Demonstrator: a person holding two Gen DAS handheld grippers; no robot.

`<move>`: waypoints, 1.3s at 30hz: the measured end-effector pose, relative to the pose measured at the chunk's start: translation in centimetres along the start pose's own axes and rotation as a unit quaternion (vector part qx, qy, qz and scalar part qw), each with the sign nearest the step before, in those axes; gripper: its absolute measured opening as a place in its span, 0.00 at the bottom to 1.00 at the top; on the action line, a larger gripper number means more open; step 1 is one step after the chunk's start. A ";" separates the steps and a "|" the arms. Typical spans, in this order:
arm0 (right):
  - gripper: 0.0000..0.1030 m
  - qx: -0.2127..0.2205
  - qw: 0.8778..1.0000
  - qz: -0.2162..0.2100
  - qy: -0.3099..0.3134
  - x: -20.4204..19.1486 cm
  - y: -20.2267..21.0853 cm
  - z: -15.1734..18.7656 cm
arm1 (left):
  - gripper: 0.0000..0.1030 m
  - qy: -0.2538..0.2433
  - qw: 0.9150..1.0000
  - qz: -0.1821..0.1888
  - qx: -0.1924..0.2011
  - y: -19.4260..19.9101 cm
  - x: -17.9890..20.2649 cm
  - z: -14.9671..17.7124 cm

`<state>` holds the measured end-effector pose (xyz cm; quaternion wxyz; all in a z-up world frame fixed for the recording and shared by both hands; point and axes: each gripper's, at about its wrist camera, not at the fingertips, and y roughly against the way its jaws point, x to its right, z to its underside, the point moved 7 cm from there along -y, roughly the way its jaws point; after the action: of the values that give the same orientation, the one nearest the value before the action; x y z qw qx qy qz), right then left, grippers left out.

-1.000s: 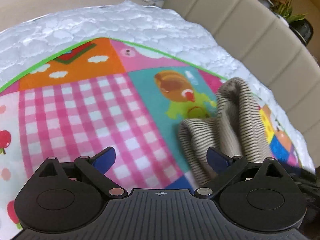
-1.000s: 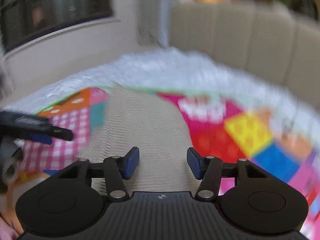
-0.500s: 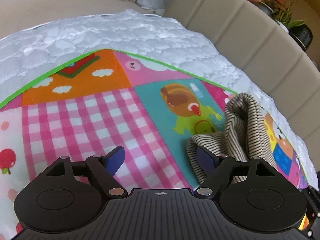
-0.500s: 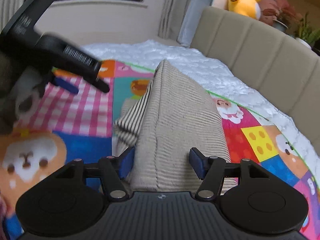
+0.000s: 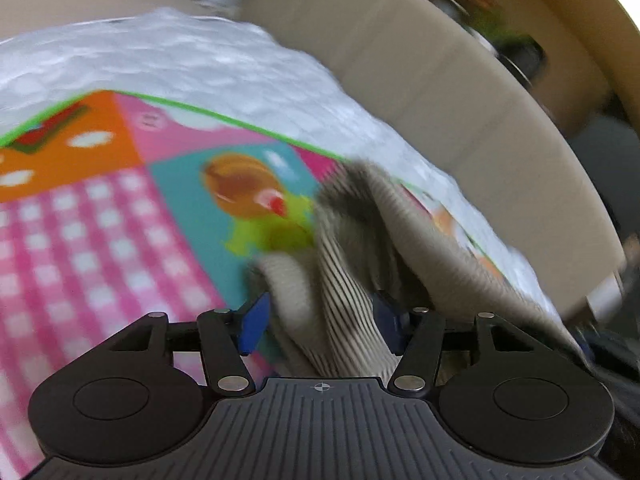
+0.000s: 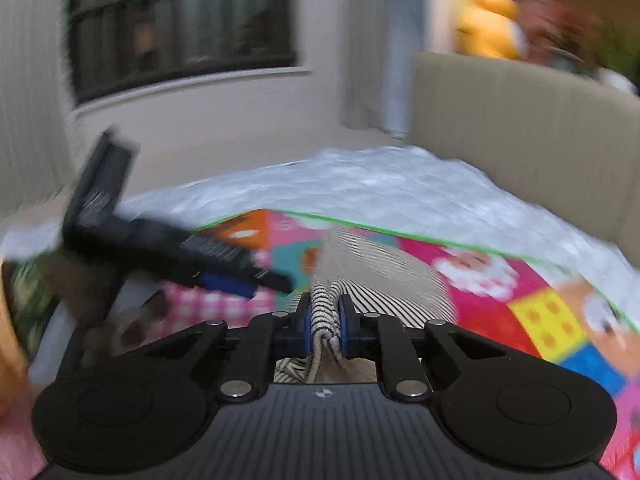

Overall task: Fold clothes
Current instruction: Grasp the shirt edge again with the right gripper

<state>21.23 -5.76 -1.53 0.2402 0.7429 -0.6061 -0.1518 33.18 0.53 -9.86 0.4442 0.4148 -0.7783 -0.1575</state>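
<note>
Striped garment (image 6: 376, 276): a beige-and-dark ribbed piece, bunched lengthwise on the patchwork play mat (image 6: 532, 312), which serves here as the landmark. The garment lies toward the mat's middle, short of the green border, with the white quilt (image 6: 400, 184) beyond that border. Step in hand, as judged: securing both holds before lifting or spreading the cloth for a fold. The right gripper (image 6: 325, 322) has its blue pads pressed together on a gathered edge of the garment. The left gripper (image 5: 320, 322) is spread, with a ridge of the cloth standing between its fingers; the pads do not appear to bear on it, though blur limits certainty. The next move probably calls for the left fingers to close on that ridge, then for both holds to draw apart so the cloth opens flat over the mat. In the right wrist view the long axis runs away from the gripper toward the mat's green border, the near end pinched, the far end resting on the mat. Neck and hem cannot be told apart.
</note>
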 end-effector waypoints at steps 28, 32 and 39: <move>0.11 -0.047 0.949 -0.128 -0.284 3.4 -2.6 -0.3 | 0.11 -0.050 0.985 0.122 -0.108 -2.0 3.8 4.7; 0.11 -0.073 0.951 -0.117 -0.276 1.7 -4.5 1.5 | 0.20 -0.017 0.992 0.086 -0.089 0.1 0.8 2.8; 0.16 -0.081 0.995 -0.005 -0.056 -3.6 -5.4 3.6 | 0.50 0.137 0.990 0.012 -0.035 2.2 -7.6 -0.5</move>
<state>23.04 -2.07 -7.66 0.2647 0.7144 -0.6005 -0.2429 34.51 7.89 -12.49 0.5628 0.4072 -0.7092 -0.1203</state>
